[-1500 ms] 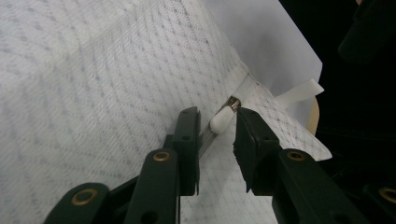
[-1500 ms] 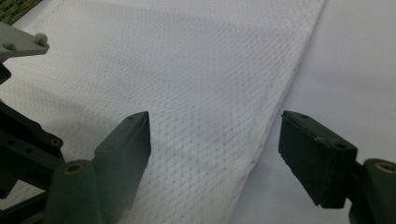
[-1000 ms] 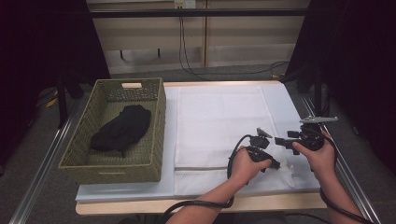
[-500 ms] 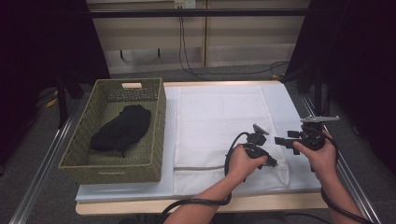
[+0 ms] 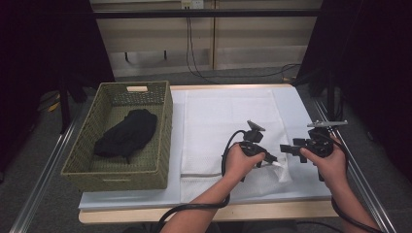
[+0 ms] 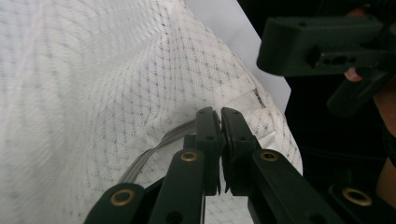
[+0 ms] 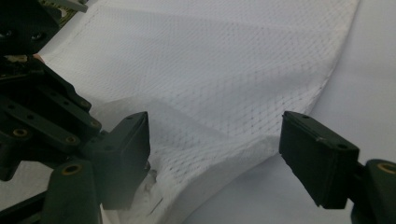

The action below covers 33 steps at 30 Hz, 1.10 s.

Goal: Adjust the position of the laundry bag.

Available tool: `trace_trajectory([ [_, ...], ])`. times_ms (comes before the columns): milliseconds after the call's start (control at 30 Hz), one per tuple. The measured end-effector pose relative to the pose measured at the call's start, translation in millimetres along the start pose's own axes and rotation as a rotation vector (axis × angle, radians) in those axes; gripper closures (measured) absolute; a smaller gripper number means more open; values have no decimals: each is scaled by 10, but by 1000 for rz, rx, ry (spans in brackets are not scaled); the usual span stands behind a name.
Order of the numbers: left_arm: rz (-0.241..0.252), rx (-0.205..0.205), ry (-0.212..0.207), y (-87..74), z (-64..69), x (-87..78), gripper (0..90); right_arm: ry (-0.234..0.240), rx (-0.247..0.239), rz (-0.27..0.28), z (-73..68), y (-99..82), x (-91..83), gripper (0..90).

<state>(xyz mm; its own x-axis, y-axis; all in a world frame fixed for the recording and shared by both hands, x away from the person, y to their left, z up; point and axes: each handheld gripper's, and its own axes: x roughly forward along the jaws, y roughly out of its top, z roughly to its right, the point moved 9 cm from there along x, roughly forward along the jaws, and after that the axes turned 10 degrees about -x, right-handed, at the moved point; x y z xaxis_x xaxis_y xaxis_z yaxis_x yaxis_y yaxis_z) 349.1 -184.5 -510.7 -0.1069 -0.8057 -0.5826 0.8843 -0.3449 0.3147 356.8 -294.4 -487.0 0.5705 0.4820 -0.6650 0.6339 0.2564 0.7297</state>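
Observation:
A white mesh-textured cloth (image 5: 228, 121) lies spread over the table's middle. Its near right corner (image 6: 261, 121) is lifted off the table and pinched in my left gripper (image 6: 220, 116), whose jaws are shut on the hem. In the high view my left gripper (image 5: 272, 162) points right, toward my right gripper (image 5: 287, 148). My right gripper (image 7: 217, 126) stands wide open, with its jaws on either side of the raised cloth fold (image 7: 219, 154) and not touching it. The left gripper (image 7: 46, 116) sits close beside its left jaw.
A woven basket (image 5: 164, 121) stands on the table's left side and holds a black garment (image 5: 127, 132). A pale sheet (image 5: 296, 111) covers the tabletop under the cloth. A metal rail (image 5: 354, 170) runs along the table's right edge.
My left gripper has moved a little left and up, raising the cloth's near right corner. My right gripper has stayed in place.

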Motion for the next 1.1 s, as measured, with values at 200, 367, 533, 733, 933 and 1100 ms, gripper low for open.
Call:
trace_trajectory([
  [200,26,-22,-1,34,-45,-100,863,32,58,-22,-87,-21,11,285],
  [367,60,-36,-7,62,-45,-104,863,55,71,-35,-152,-27,21,347],
  [533,69,-46,-13,70,-44,-129,863,82,96,-41,-213,-39,31,438],
  [733,77,-44,-21,87,-48,-167,863,107,107,-56,-273,-56,62,515],
  [933,95,-24,-9,94,-47,-189,863,141,120,-74,-355,-73,97,625],
  [1100,94,18,-10,86,-79,-215,863,177,119,-101,-402,-82,96,795],
])
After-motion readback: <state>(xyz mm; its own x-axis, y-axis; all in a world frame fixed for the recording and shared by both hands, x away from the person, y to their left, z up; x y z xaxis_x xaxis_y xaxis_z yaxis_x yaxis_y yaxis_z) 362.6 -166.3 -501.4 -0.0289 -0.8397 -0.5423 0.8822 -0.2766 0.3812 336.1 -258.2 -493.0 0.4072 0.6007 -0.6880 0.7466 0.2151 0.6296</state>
